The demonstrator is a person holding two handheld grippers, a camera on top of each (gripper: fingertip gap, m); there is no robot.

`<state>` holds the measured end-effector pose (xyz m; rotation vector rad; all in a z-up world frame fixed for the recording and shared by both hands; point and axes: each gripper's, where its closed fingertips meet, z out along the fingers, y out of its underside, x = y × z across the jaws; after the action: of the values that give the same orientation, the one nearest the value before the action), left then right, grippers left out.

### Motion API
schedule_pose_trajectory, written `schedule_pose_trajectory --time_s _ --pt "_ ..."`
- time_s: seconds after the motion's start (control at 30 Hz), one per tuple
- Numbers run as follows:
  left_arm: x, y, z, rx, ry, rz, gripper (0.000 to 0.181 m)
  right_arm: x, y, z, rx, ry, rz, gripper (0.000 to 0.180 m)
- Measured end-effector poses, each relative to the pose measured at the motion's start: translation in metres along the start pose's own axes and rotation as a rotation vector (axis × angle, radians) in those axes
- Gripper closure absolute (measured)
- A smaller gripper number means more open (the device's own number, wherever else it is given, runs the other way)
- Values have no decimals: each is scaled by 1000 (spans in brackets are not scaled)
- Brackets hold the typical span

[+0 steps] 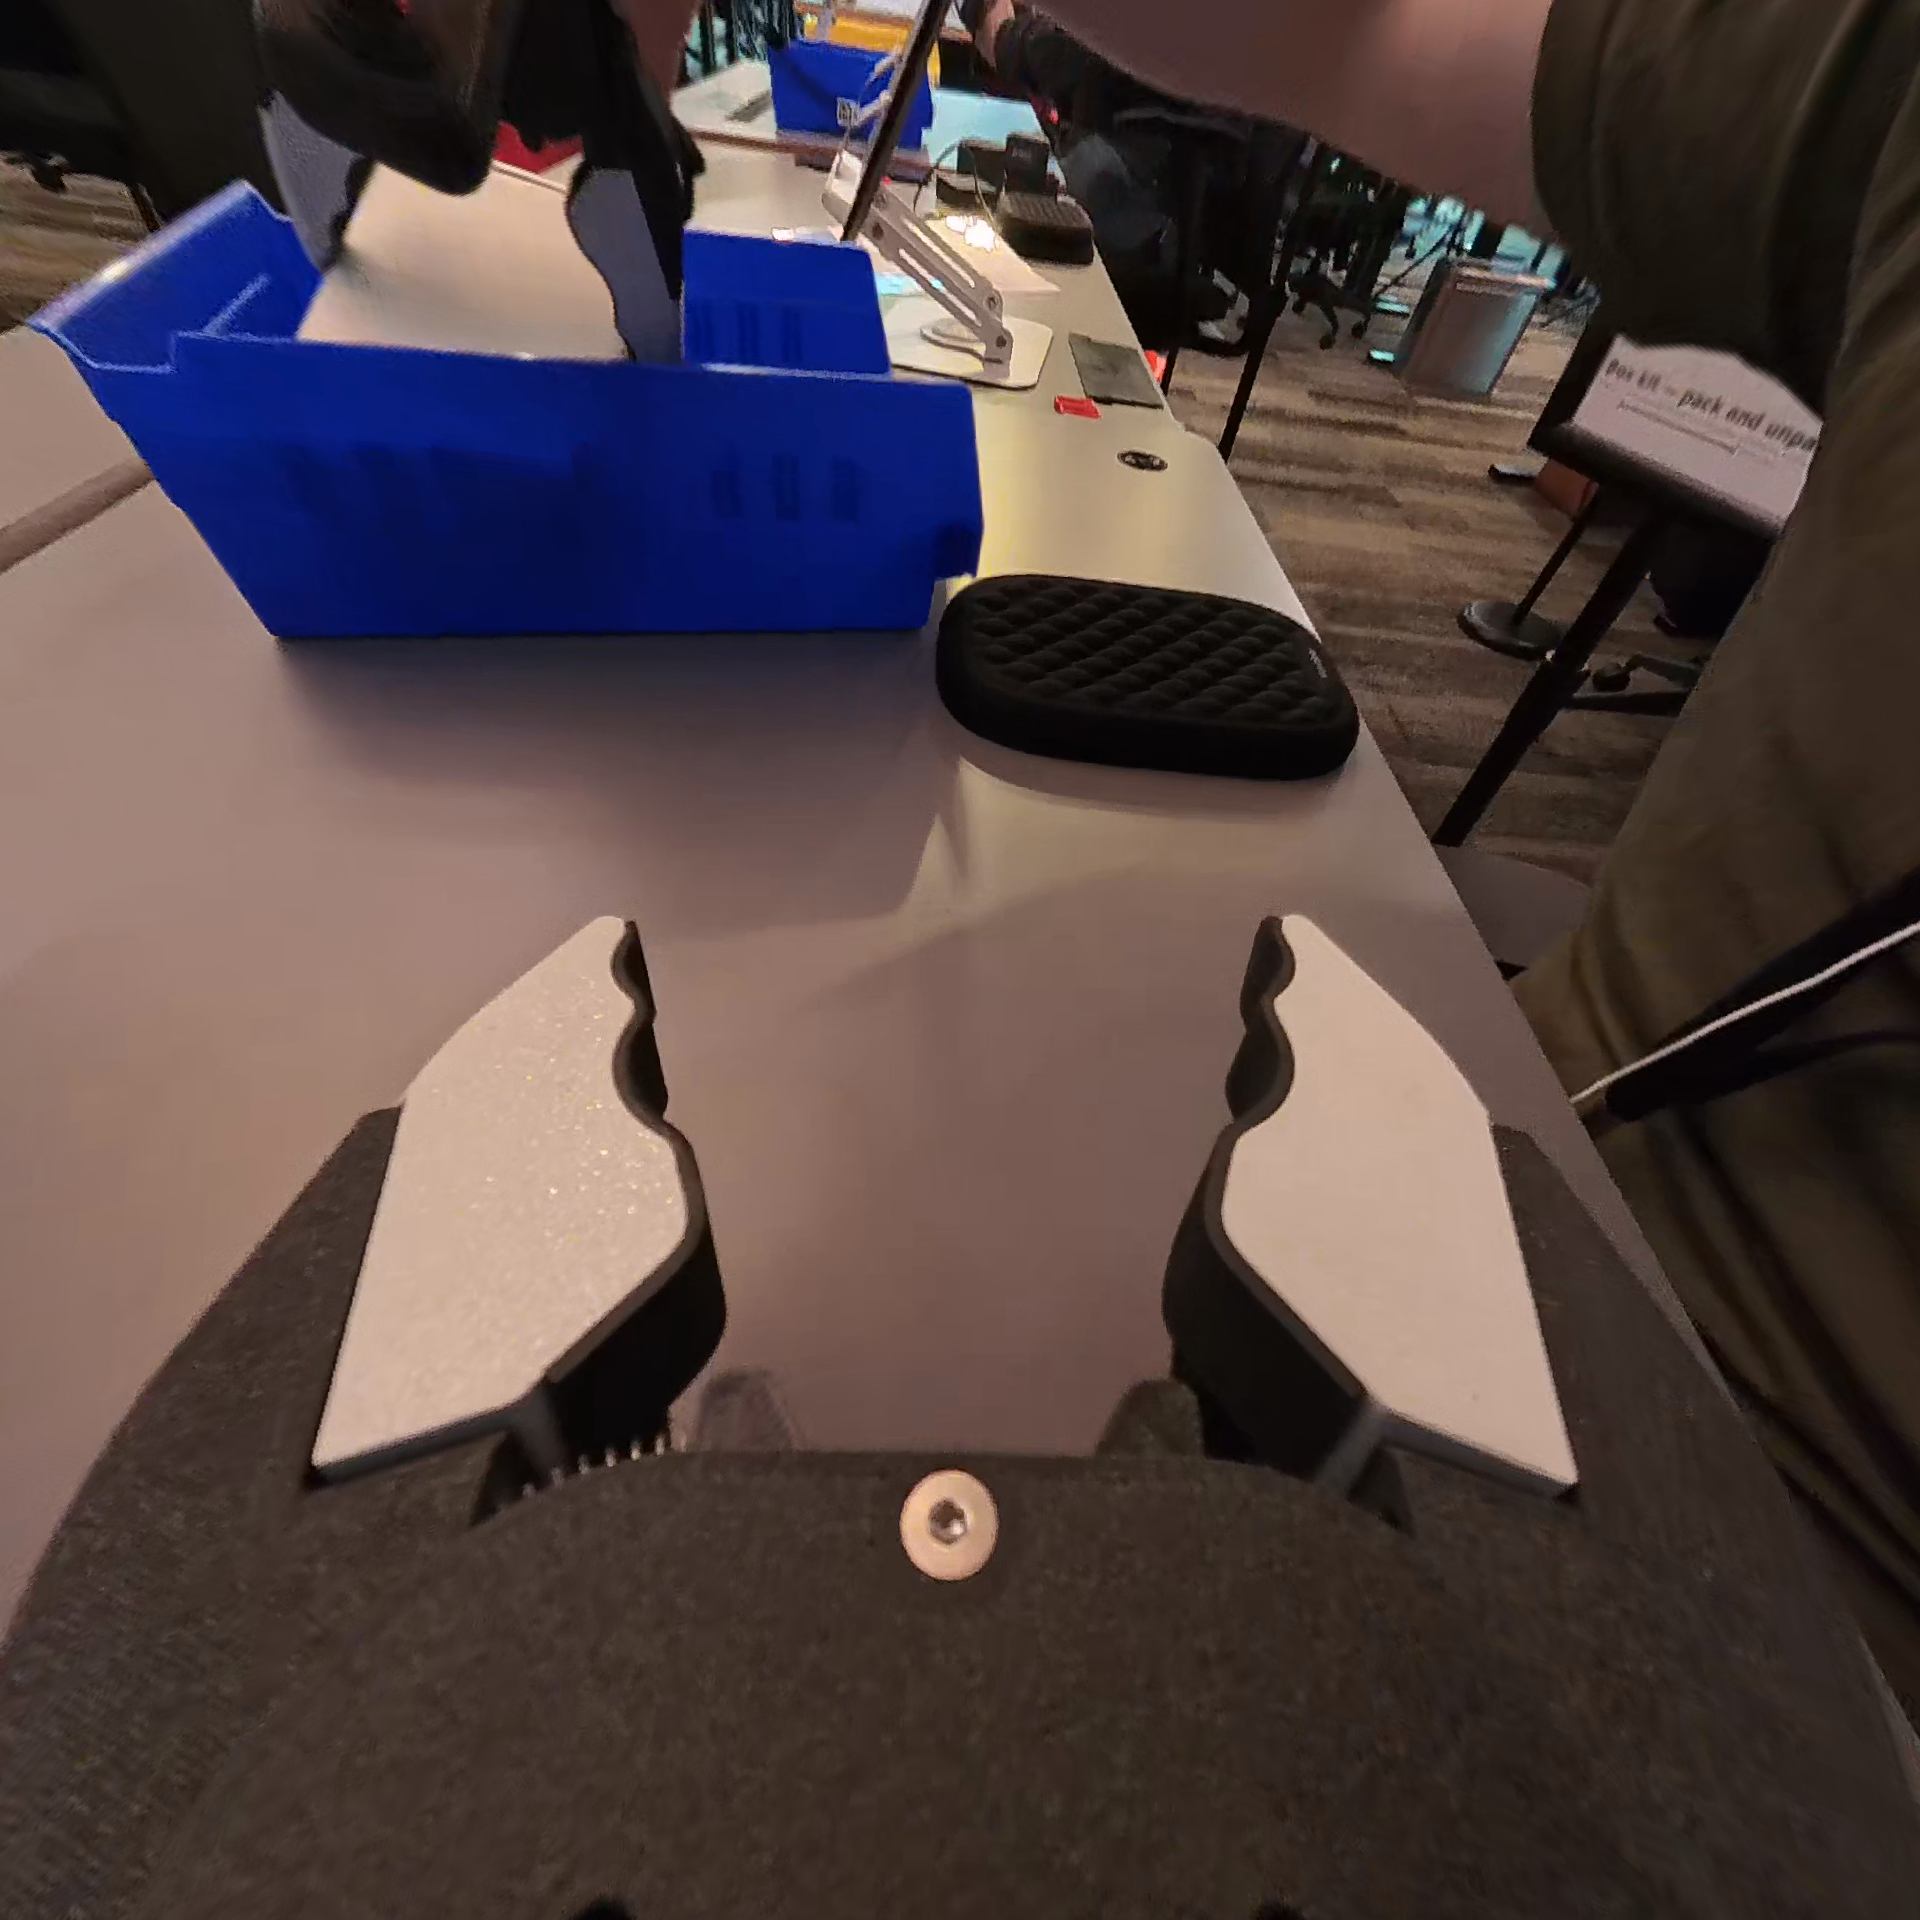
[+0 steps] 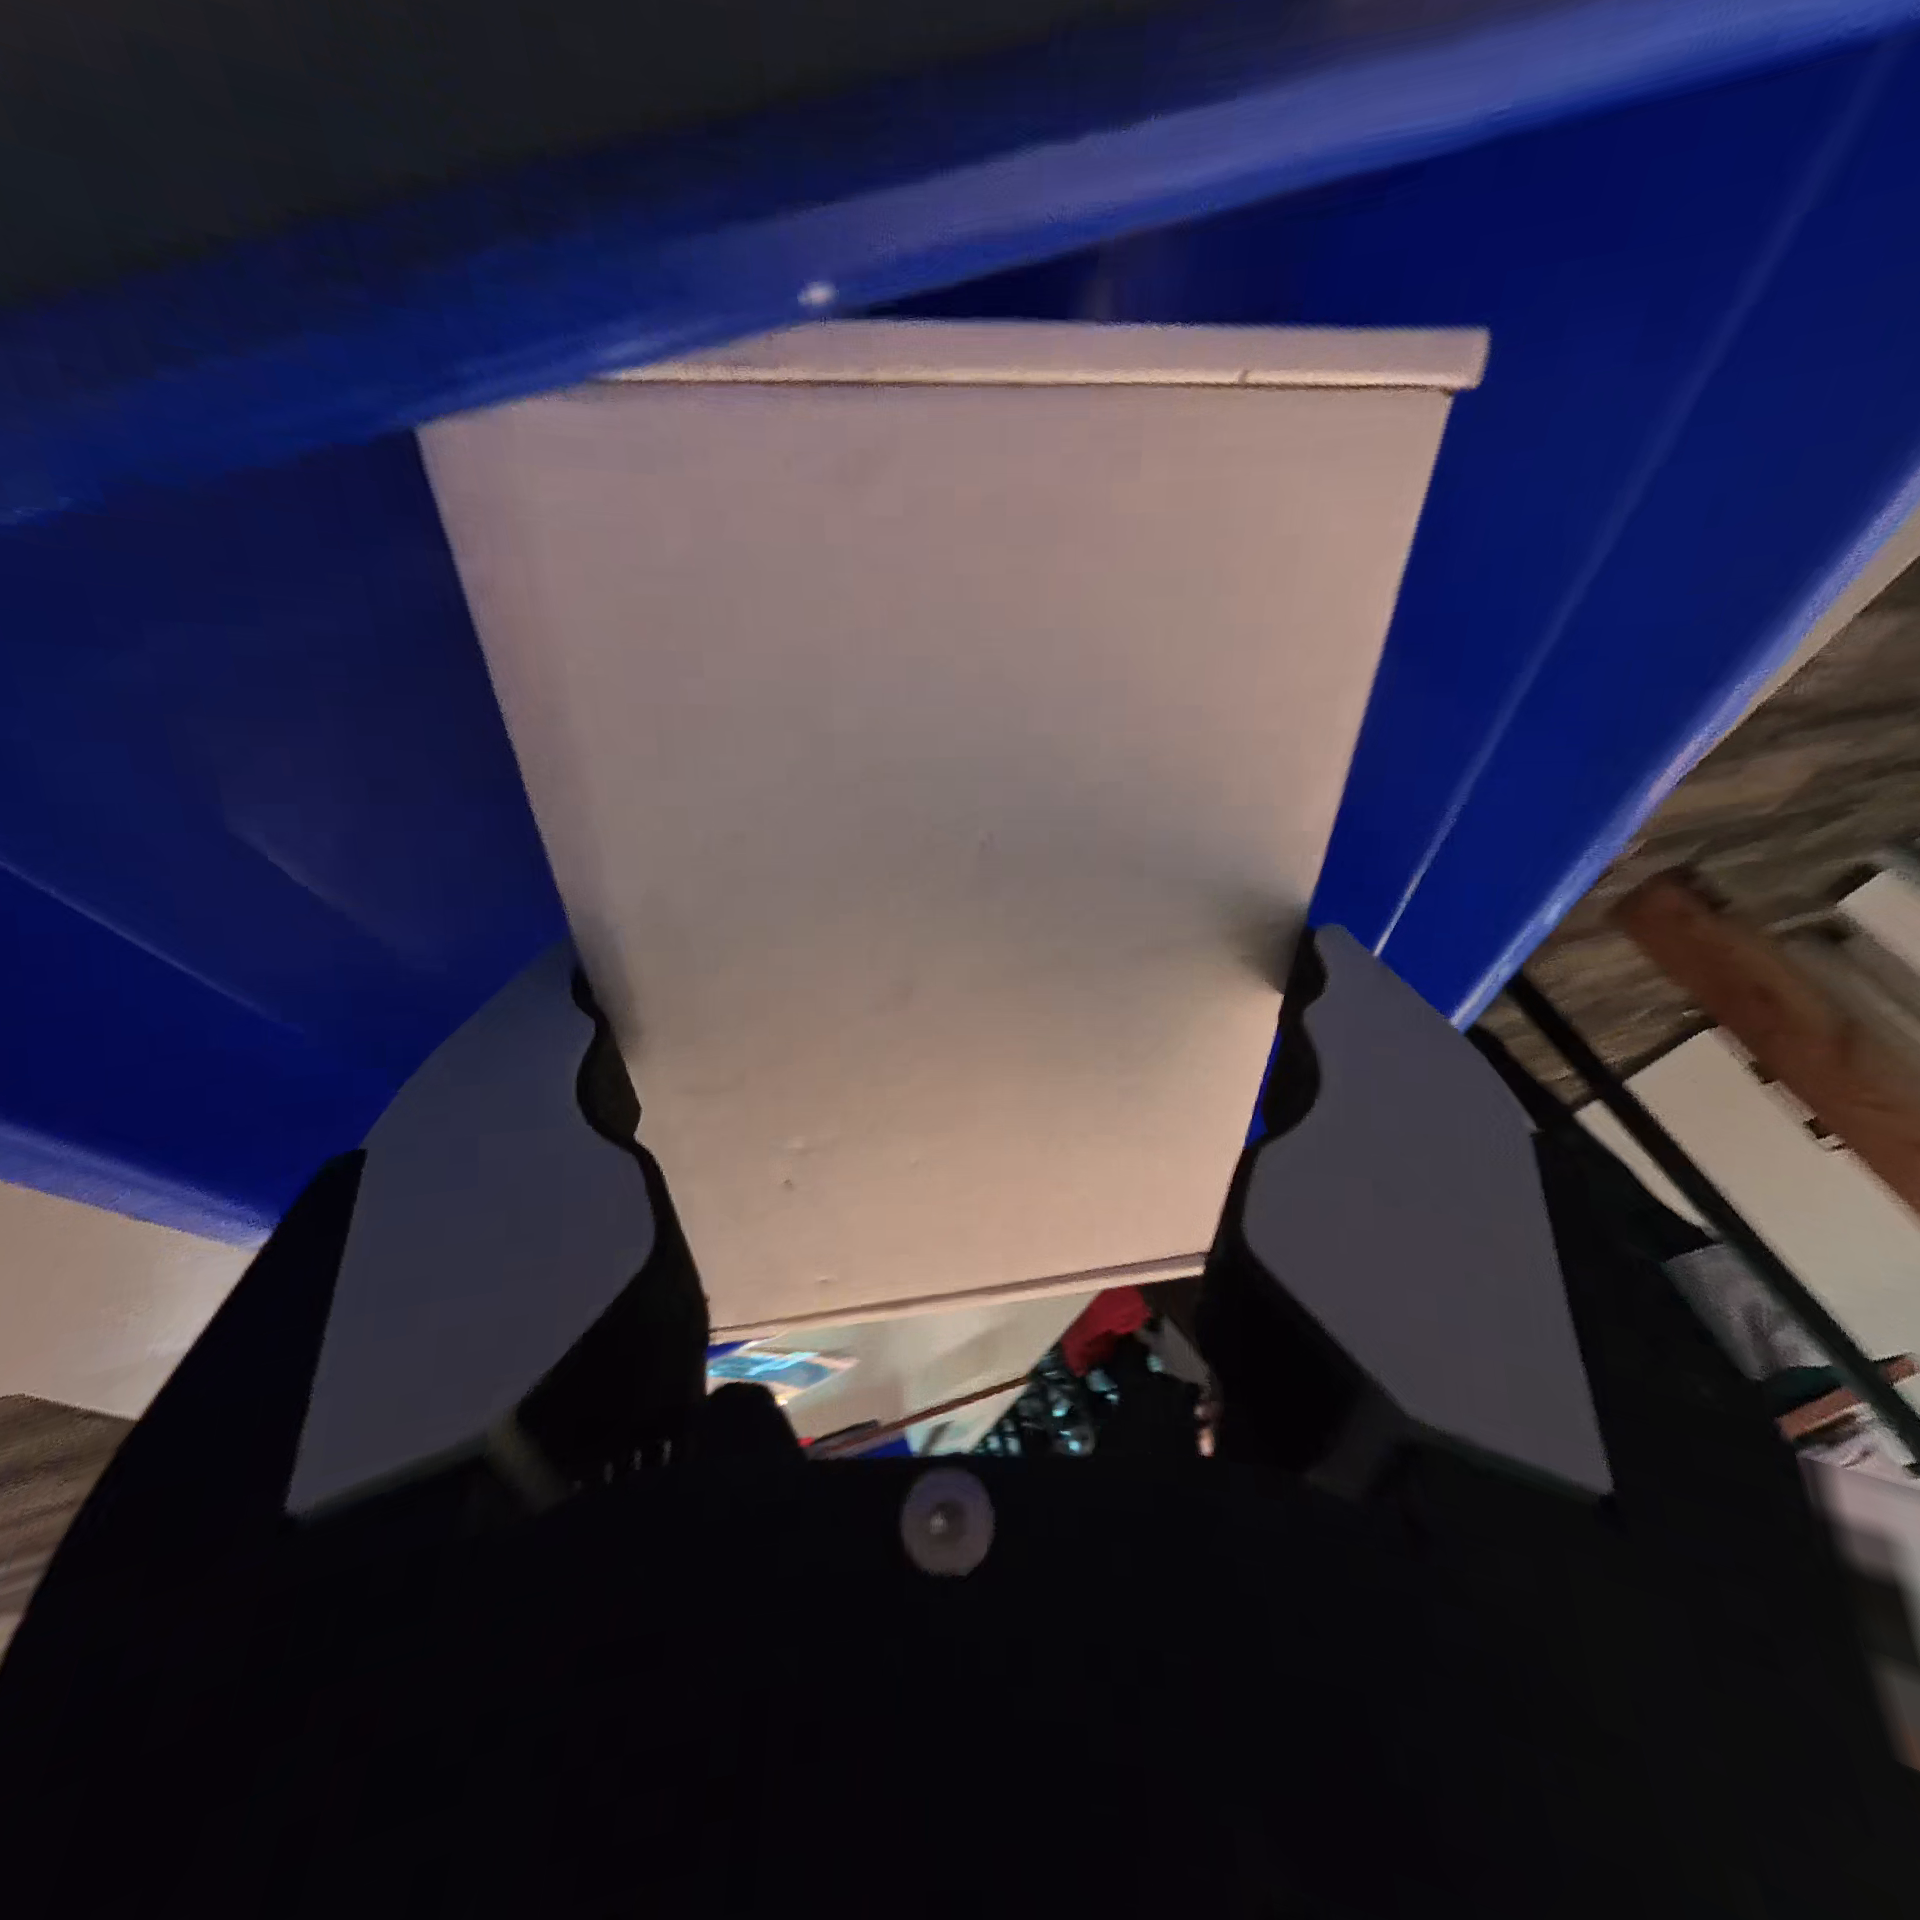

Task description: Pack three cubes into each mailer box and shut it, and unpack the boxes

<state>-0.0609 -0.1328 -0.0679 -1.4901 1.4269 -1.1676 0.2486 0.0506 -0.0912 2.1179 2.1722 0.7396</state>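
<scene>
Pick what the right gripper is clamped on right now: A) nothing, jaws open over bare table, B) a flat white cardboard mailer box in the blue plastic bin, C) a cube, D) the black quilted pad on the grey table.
B: in the right wrist view the right gripper has both fingers pressed against the sides of the flat white cardboard mailer box, with the blue plastic bin walls around it.
</scene>
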Motion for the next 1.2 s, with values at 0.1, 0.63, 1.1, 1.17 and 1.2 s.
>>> schedule_pose_trajectory --time_s 0.1,0.63,1.1,1.17,1.2 --pt "0 5 5 -27 1 -1 73 4 -5 9 -10 5 -79 58" --pt "-4 7 5 -15 -5 -18 73 22 -8 39 26 23 -133 83" --pt "9 -4 5 14 17 6 73 -4 46 -4 259 255 432 99" --pt "12 -7 6 17 15 19 73 -19 80 -10 228 307 592 105" --pt "13 -8 6 19 14 24 73 -28 96 -10 218 295 696 105"
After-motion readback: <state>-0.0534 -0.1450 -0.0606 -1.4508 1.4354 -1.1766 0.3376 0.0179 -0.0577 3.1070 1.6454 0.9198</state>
